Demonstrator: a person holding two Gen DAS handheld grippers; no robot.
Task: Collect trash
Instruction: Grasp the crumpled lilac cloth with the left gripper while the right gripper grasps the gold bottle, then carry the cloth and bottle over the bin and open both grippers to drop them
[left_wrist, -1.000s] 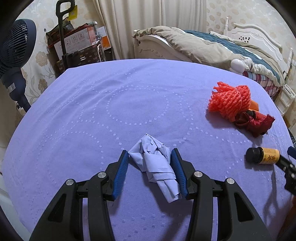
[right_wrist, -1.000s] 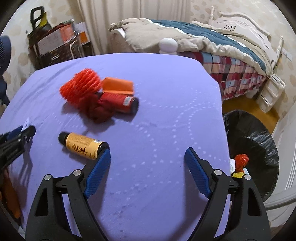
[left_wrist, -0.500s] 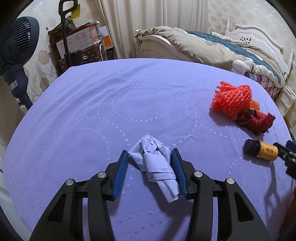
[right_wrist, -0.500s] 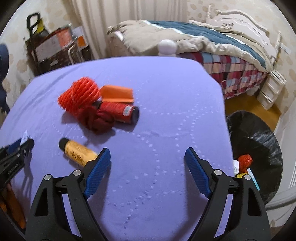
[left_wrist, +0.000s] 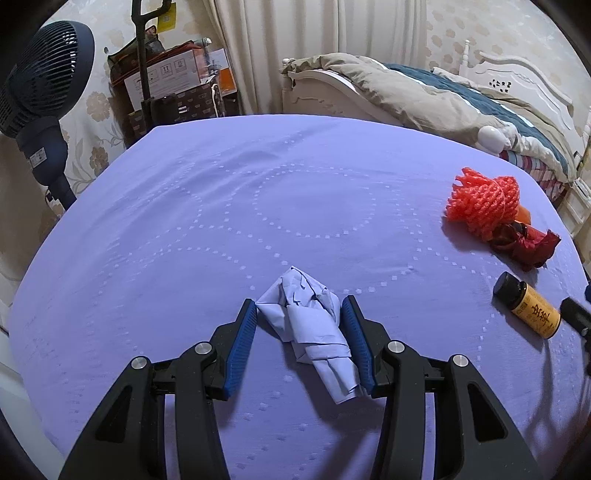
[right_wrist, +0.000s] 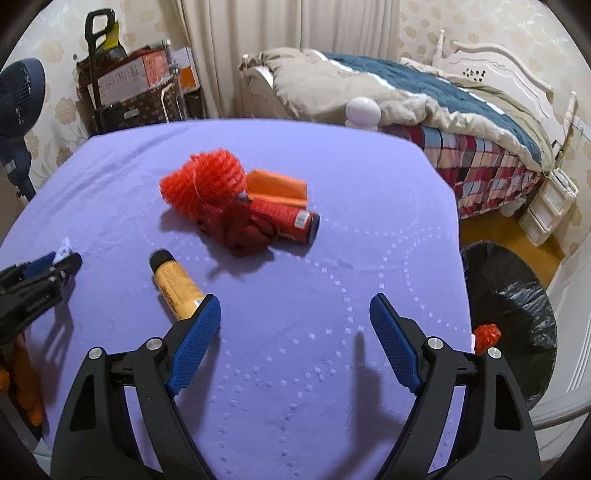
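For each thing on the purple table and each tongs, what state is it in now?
left tongs: shut on crumpled blue paper
right tongs: open, empty
yellow bottle: lying down, capped
red can: lying on its side
orange net: bunched up
bin bag: open

**Black-framed claws with blue ribbed pads**

The left claw (left_wrist: 299, 317) is built from matte black plastic arms with triangular cut-outs, joined by round silver screws. Blue pads (left_wrist: 242, 350) with fine horizontal ribbing are fitted along the inner faces of the fingers. The right claw (right_wrist: 293, 315) is made alike: black angular arms, silver screws, and blue pads (right_wrist: 395, 343) textured with a fine grid of bumps.
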